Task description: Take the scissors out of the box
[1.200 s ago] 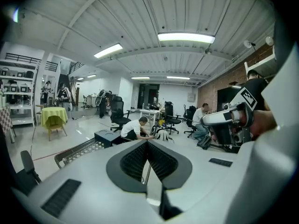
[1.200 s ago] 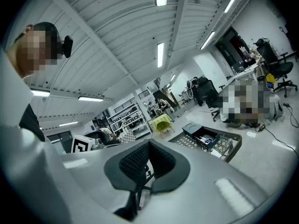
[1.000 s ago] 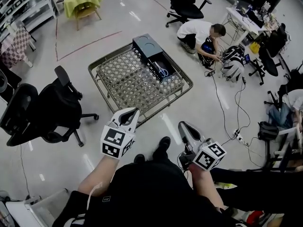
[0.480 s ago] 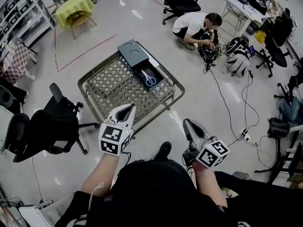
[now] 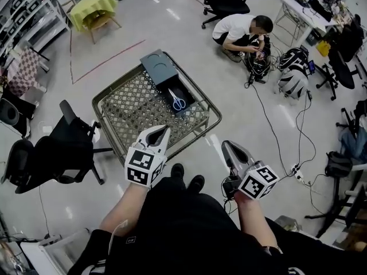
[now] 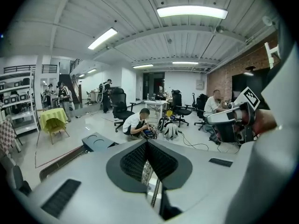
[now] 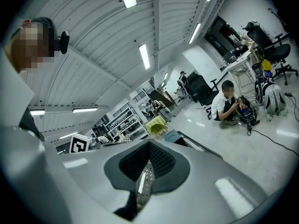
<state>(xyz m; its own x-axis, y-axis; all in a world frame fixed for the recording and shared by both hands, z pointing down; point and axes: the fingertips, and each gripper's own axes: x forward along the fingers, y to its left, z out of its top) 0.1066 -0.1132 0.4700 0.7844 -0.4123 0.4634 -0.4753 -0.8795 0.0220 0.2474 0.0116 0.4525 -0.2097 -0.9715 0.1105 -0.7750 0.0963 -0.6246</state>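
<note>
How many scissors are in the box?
1: the scissors lie in the open part of the box on the mesh table. The closed part may hide more.

Your left tool [image 5: 163, 132]: jaws together, nothing between them, pointing forward. Your right tool [image 5: 226, 148]: jaws together, nothing between them, pointing forward. Forearms [image 5: 121, 213]: bare, extended ahead, well apart.

Open-plan lab/workshop. Glossy floor [image 5: 172, 33], office chairs at 9 [image 5: 57, 153] and 12 o'clock [image 5: 223, 2], metal shelving [image 5: 26, 10] at 10, cluttered desk [image 5: 301, 13] at 1. Cables [image 5: 281, 148] and power strip [image 5: 297, 169] at 3. Ribbed ceiling [image 6: 154, 36], strip lights [image 6: 191, 11], brick wall [image 6: 233, 71].
</note>
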